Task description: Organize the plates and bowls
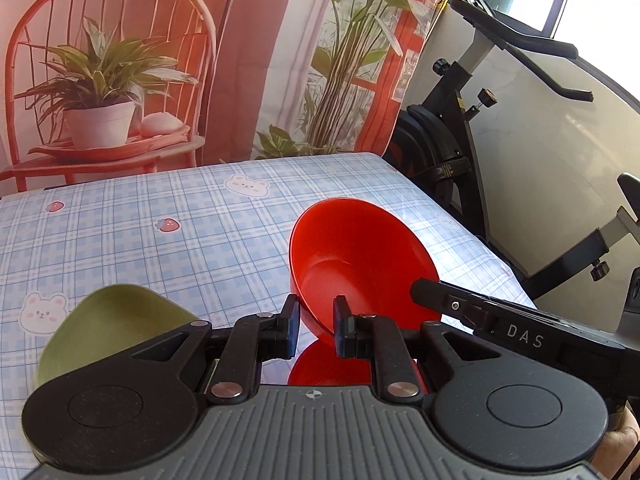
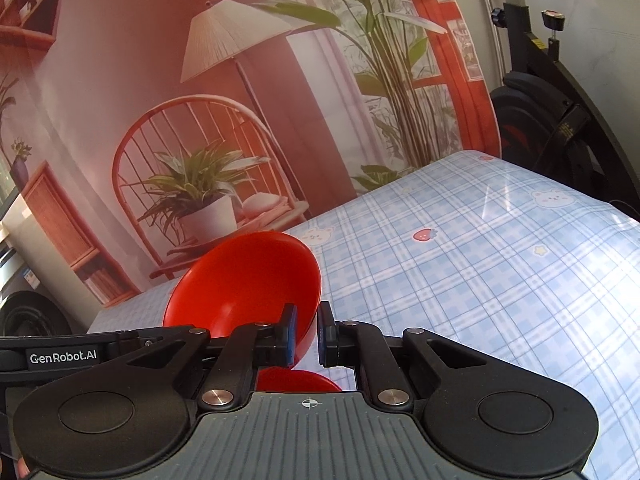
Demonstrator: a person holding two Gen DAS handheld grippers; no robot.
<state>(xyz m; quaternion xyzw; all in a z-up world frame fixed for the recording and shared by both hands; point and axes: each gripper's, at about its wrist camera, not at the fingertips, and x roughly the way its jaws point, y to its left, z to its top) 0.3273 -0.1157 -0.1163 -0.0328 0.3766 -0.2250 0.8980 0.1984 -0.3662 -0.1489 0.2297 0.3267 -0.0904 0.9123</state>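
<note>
Both the left hand-held gripper and right hand-held gripper pinch the rim of one glossy red bowl, tilted above the checked bench, near a matte green plate partly hidden.

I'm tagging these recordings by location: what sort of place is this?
Probably a staged recording corner in a home or spare room, not a real kitchen: a printed backdrop of a chair and plants hangs behind the table's plaid cloth, and an exercise bike stands beside it.
</note>
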